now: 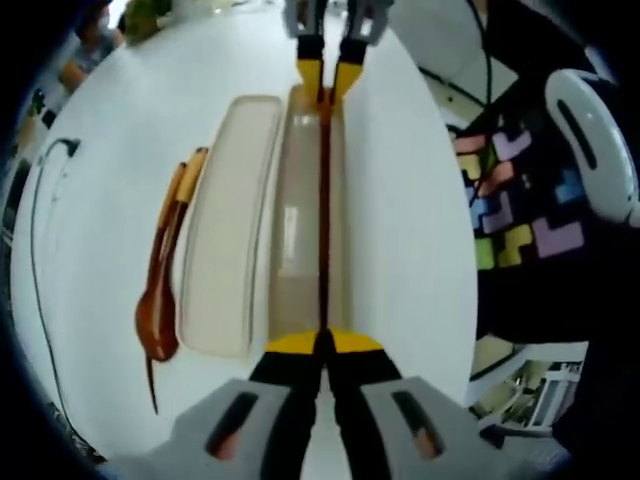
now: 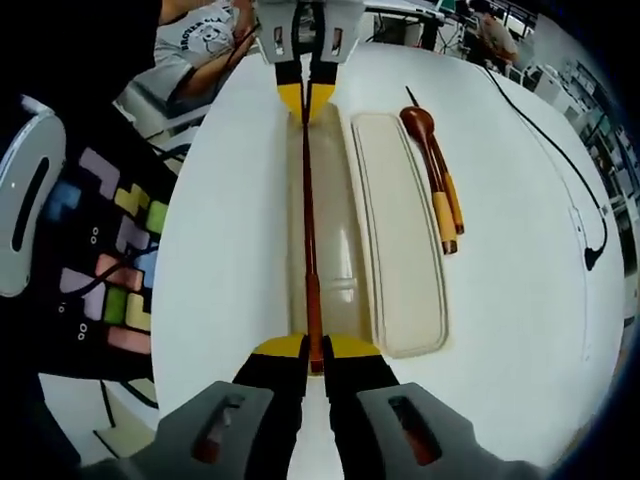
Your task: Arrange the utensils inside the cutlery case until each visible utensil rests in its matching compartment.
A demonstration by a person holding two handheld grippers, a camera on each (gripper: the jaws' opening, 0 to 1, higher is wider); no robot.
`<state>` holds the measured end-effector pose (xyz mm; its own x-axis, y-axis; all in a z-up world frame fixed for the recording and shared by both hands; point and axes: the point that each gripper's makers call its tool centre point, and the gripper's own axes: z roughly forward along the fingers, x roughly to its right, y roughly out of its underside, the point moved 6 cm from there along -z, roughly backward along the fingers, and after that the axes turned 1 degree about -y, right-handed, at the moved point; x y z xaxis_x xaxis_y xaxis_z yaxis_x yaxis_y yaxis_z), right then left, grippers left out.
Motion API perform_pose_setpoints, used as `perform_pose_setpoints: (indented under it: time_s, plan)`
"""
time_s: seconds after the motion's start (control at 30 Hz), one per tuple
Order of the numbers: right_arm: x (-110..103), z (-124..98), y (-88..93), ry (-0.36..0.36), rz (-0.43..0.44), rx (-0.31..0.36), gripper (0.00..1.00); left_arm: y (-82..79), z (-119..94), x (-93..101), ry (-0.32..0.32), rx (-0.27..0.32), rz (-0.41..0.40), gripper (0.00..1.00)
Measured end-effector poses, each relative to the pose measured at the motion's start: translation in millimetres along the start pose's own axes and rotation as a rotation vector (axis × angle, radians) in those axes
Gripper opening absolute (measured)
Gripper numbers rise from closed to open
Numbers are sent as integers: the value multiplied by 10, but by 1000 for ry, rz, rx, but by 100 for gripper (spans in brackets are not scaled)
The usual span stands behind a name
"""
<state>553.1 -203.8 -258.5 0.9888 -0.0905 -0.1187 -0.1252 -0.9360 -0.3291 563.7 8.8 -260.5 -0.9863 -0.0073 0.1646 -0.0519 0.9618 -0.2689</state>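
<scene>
A long thin red-brown chopstick lies lengthwise along the open beige case tray. My left gripper is shut on one end of it. My right gripper is shut on the opposite end. The case lid lies beside the tray. A brown wooden spoon with a yellow-orange handle rests on the table past the lid. A second chopstick lies against the spoon.
The round white table has a black cable along its far side. A person in a dark top with coloured block shapes stands at the table edge near the tray.
</scene>
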Motion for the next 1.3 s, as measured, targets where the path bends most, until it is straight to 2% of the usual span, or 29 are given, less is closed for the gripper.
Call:
perform_pose_setpoints:
  time_s: [0.07,0.13,0.4,0.53,0.7,0.97,1.17,1.3]
  plan:
    - [10,1,0,0,9,0,5,0,7,-2,3,0,0,2]
    - [11,-1,-3,-3,14,3,5,6,10,-7,13,-4,-33,2]
    - [-2,-1,-15,-25,29,16,5,-4,24,12,50,31,-36,2]
    - [-4,-19,-31,-18,18,16,6,-8,25,7,32,24,-37,2]
    - [-10,-87,-84,-15,13,37,8,-9,-27,32,36,46,-38,3]
    - [12,-182,-170,20,4,53,13,3,-198,23,-24,63,-36,6]
    - [41,-251,-236,35,-8,62,14,89,-339,-38,-69,63,-29,6]
    - [84,-309,-302,56,-21,66,14,153,-422,-123,-123,59,-37,9]
